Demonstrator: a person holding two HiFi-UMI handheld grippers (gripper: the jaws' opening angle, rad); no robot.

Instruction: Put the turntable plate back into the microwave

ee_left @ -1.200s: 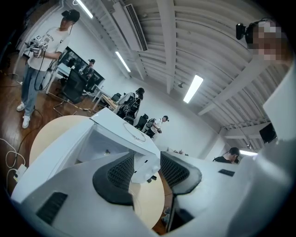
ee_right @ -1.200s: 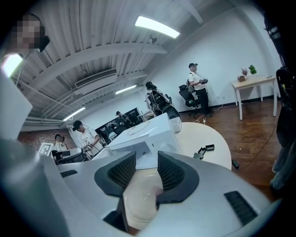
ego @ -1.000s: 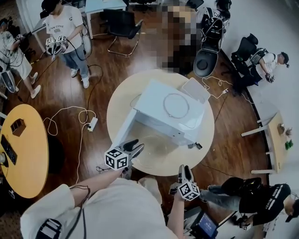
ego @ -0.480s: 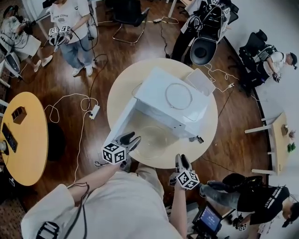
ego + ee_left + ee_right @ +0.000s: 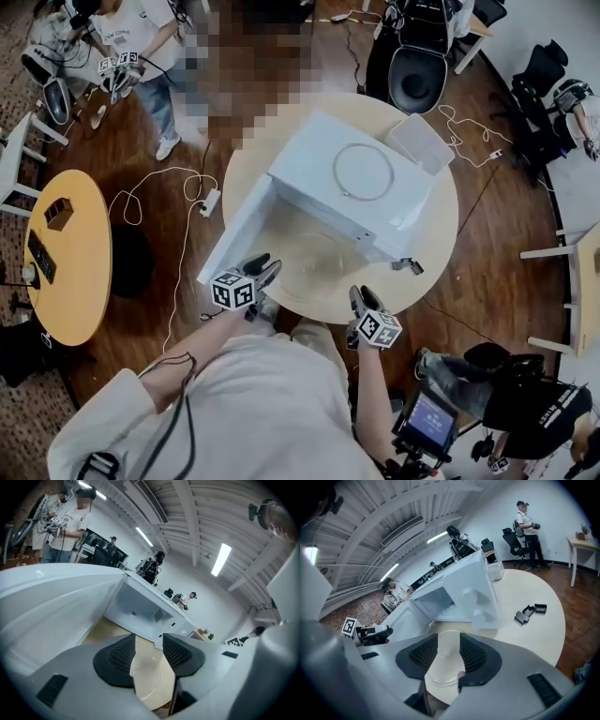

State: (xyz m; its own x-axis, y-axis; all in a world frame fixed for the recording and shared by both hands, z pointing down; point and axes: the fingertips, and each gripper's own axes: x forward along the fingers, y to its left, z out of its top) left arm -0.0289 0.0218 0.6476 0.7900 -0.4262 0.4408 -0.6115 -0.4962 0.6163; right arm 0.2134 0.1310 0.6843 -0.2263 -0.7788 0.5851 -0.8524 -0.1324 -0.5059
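Clear glass plate [image 5: 314, 266] (seemingly on table [image 5: 433, 220]); left gripper [image 5: 264, 269], right gripper [image 5: 362, 297] agape, empty.

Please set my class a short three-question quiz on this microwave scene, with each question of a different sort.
1. True or false: the door of the microwave stands open.
2. Where is the glass plate? A) inside the microwave B) on the table in front of the microwave C) on top of the microwave
3. Short answer: is the left hand-held gripper or the right hand-held gripper holding anything?

Key: 1 true; 2 B; 3 no, both have their jaws apart and empty.
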